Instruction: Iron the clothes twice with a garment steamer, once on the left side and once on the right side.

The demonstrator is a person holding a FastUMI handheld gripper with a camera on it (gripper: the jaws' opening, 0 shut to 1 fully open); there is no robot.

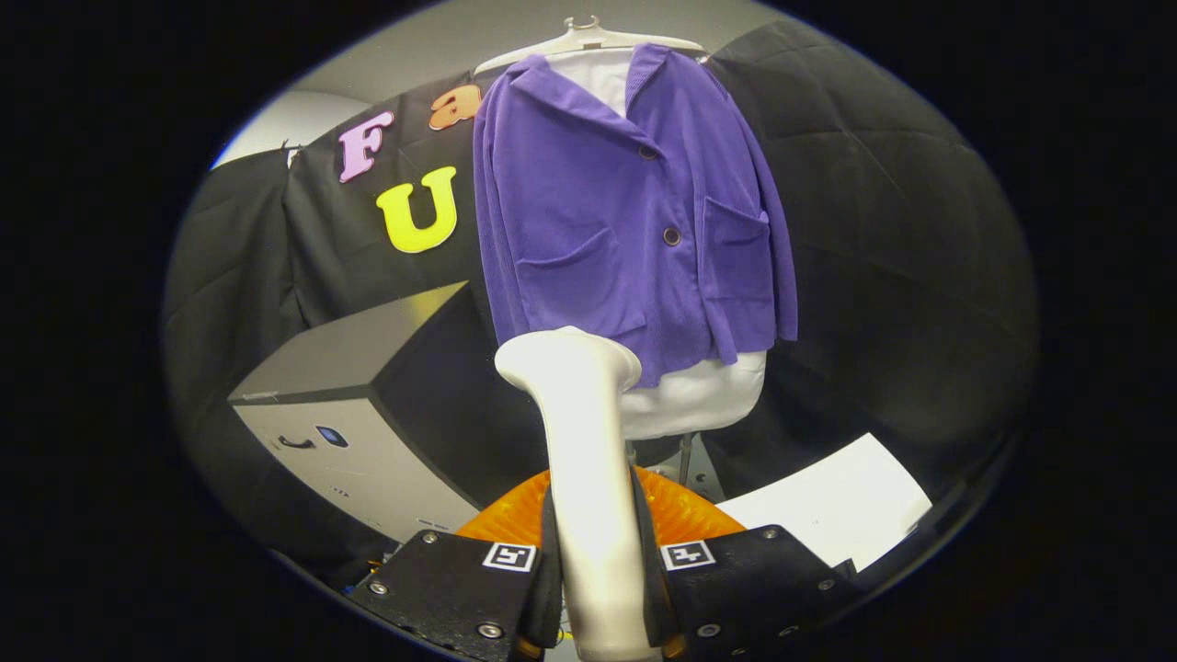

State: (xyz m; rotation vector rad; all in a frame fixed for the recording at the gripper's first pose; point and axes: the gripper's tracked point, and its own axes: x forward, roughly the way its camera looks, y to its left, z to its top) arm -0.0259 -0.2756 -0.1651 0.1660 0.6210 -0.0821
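Both fingers of my gripper point(598, 588) press on the handle of the garment steamer point(584, 460), which stands upright between them, its head up. Beyond it hangs the purple jacket point(625, 221) on a white hanger point(588, 41), over a white dress form point(699, 395). The steamer head is near the jacket's lower hem; I cannot tell whether it touches. A grey box point(359, 405) sits beside the jacket, a white sheet point(828, 506) on the other side.

The gripper point(593, 588) points forward and slightly upward, its two fingers point(548, 579) apparently pressed against either side of the garment steamer point(584, 460) handle.
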